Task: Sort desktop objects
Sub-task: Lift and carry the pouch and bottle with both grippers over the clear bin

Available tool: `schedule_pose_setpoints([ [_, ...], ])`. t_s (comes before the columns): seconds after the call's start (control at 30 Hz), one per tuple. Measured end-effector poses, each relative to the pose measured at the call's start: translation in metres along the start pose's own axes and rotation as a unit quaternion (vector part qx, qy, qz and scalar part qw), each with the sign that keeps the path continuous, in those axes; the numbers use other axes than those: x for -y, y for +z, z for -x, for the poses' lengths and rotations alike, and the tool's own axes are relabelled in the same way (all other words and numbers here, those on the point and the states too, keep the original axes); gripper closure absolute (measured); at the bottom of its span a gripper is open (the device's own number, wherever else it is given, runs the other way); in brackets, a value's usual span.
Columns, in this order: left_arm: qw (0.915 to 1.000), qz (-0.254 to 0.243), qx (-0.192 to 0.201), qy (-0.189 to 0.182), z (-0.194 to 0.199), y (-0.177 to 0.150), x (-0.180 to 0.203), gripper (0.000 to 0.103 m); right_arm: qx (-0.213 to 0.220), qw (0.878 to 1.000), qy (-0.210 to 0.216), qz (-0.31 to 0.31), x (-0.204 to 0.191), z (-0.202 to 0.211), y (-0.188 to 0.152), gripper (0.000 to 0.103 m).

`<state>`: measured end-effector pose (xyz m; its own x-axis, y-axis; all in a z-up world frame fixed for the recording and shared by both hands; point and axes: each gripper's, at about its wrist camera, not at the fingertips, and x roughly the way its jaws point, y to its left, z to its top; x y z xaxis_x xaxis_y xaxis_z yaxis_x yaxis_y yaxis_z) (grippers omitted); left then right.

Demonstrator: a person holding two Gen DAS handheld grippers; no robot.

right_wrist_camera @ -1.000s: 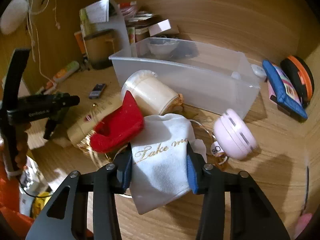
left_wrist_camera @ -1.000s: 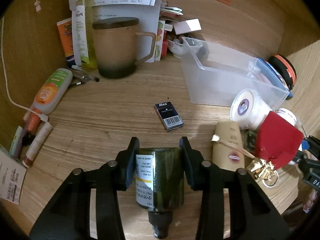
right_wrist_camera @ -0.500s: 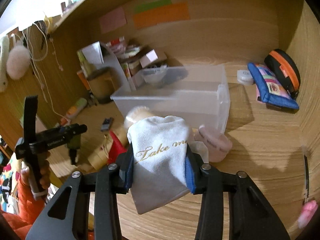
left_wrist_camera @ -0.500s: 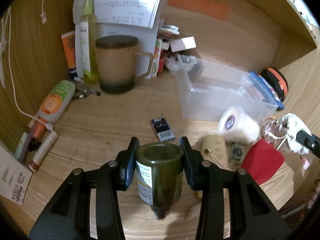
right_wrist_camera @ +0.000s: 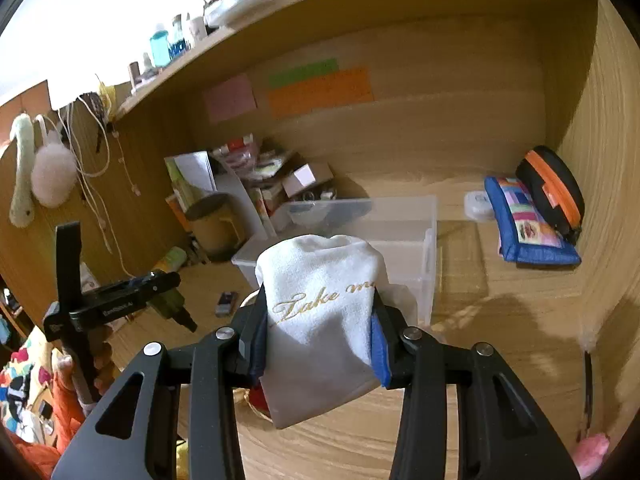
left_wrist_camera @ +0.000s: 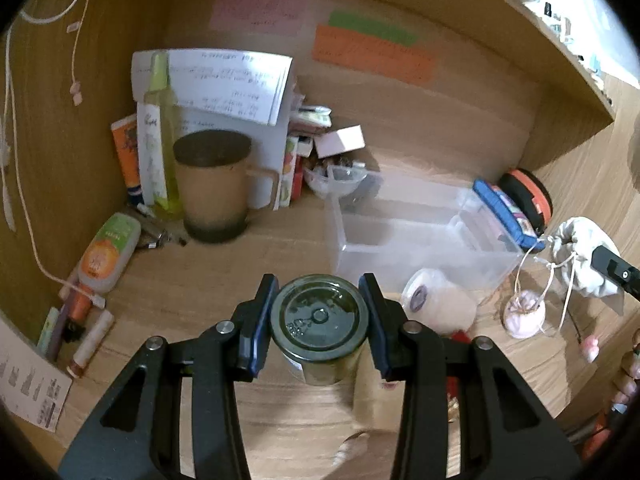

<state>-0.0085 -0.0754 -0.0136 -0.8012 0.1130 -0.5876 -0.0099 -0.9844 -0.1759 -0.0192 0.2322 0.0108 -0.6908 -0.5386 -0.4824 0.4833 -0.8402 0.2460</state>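
My left gripper (left_wrist_camera: 319,322) is shut on a dark green glass bottle (left_wrist_camera: 319,326), held raised above the desk with its base toward the camera. My right gripper (right_wrist_camera: 318,334) is shut on a white cloth pouch (right_wrist_camera: 320,312) with gold lettering, lifted above the desk in front of the clear plastic bin (right_wrist_camera: 424,248). The same pouch (left_wrist_camera: 580,252) shows at the right of the left wrist view, with a small pink pouch (left_wrist_camera: 524,314) hanging from its strings. The bin (left_wrist_camera: 340,240) stands beyond the bottle.
A brown lidded mug (left_wrist_camera: 214,184), a yellow-green bottle (left_wrist_camera: 160,132), papers and small boxes fill the back left corner. Tubes (left_wrist_camera: 108,252) lie at the left. A white roll (left_wrist_camera: 436,304) lies by the bin. A blue pouch (right_wrist_camera: 528,220) and black-orange case (right_wrist_camera: 552,192) sit back right.
Both grippers have risen well above the desk. The green bottle tipped so its base faces the camera. The white pouch came up off the pile, pulling the small pink pouch with it.
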Motion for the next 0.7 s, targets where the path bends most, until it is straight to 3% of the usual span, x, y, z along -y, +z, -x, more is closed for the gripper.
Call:
schedule_pose_setpoints([
  [0.7, 0.9986, -0.010, 0.031, -0.041, -0.006, 0.070, 0.020, 0.062, 0.053, 0.998, 0.034, 0.028, -0.001, -0.003, 0.055, 0.065],
])
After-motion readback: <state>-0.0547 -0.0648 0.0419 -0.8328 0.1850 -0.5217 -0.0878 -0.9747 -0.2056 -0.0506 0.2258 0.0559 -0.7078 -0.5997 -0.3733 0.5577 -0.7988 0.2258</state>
